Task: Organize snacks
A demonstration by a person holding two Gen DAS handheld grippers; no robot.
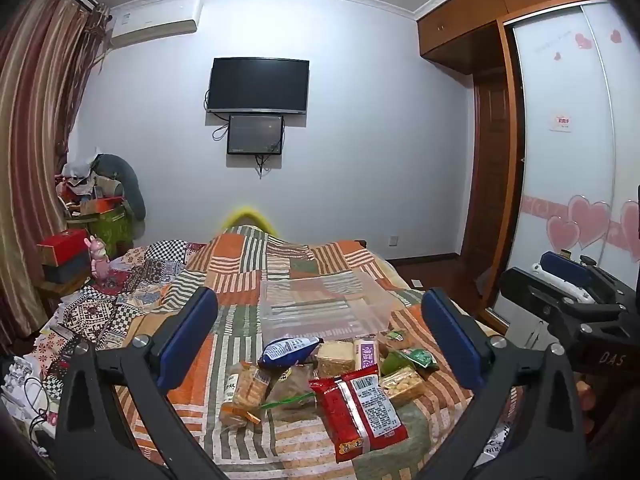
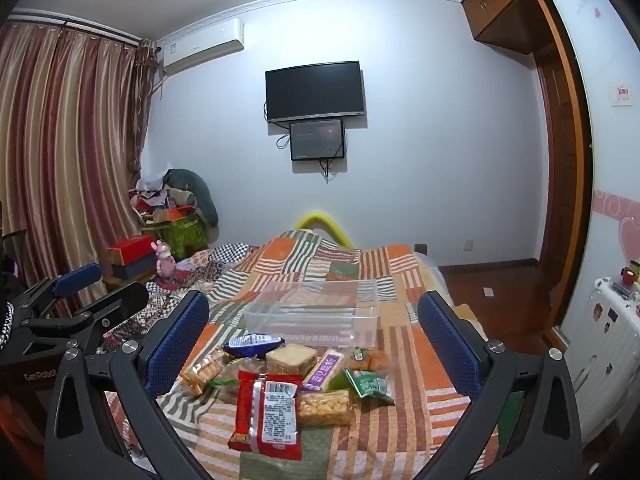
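Several snack packs lie in a heap on a patchwork bed: a red packet (image 1: pixel 358 410) (image 2: pixel 268 412), a blue bag (image 1: pixel 288 350) (image 2: pixel 252 342), a purple bar (image 1: pixel 366 354) (image 2: pixel 325 369), a green packet (image 2: pixel 370 385) and a clear pack of peanuts (image 1: pixel 402 386) (image 2: pixel 323 407). Behind the heap stands an empty clear plastic bin (image 1: pixel 324 306) (image 2: pixel 312 314). My left gripper (image 1: pixel 320 338) hovers open above the heap, nothing between its blue pads. My right gripper (image 2: pixel 314 332) is likewise open and empty, with the left gripper's body (image 2: pixel 72 312) beside it.
The bed's quilt (image 1: pixel 240 276) (image 2: pixel 400 420) runs back toward a white wall with a TV (image 1: pixel 258 85). Boxes and clutter (image 1: pixel 68 252) stand at the left by the curtain. A wardrobe with sliding doors (image 1: pixel 568 160) and a white suitcase (image 2: pixel 604 344) stand at the right.
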